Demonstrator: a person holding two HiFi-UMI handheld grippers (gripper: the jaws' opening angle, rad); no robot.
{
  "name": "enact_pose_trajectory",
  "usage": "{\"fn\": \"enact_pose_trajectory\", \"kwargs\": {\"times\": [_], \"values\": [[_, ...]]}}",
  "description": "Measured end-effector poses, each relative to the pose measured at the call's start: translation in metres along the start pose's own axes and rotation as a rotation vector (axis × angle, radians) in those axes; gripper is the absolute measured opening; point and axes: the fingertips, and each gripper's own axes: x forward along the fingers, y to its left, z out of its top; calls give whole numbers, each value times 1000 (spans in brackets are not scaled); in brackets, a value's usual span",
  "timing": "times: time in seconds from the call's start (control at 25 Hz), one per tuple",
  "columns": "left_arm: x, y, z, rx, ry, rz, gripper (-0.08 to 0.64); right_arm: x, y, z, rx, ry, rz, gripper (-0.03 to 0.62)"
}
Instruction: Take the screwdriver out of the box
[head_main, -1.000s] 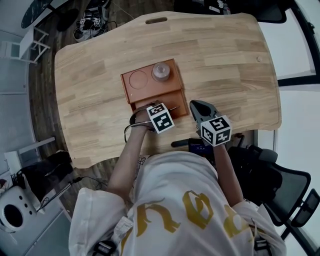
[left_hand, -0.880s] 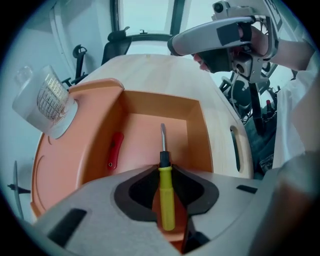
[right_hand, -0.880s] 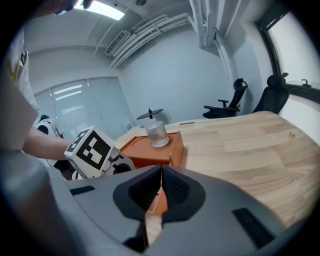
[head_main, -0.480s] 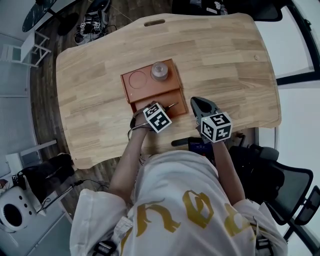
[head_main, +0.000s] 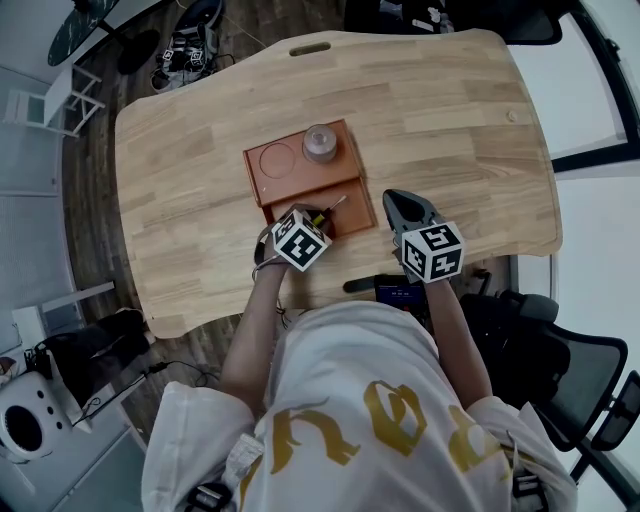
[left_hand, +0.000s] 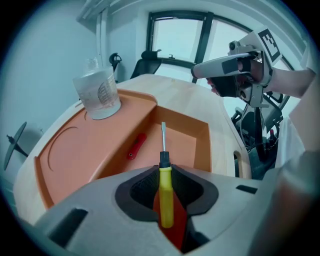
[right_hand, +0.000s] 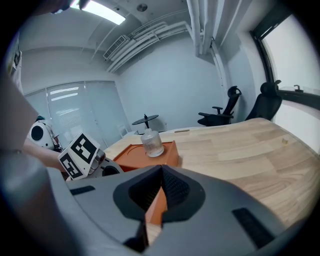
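A pale wooden table with rounded corners stood on a dark plank floor. A white frame chair sat off the table's far left corner, and a black mesh office chair stood at the near right. The walls were plain grey. White pipes ran across the ceiling beside a bright strip light. Two further black swivel chairs and a small round black table stood by the far wall. A glazed partition lay to the left and a dark-framed window to the right.
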Motion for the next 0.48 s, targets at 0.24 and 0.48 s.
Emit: {"fn": "enact_pose_trajectory", "kwargs": {"times": [0.24,0.48], "values": [[-15,9,5,25,-93,90,81,1,4,6,8,-22,-6,11],[-28,12,13,-125,-229,58,81,-2,7,13,-2,-48,-16,11]]}}
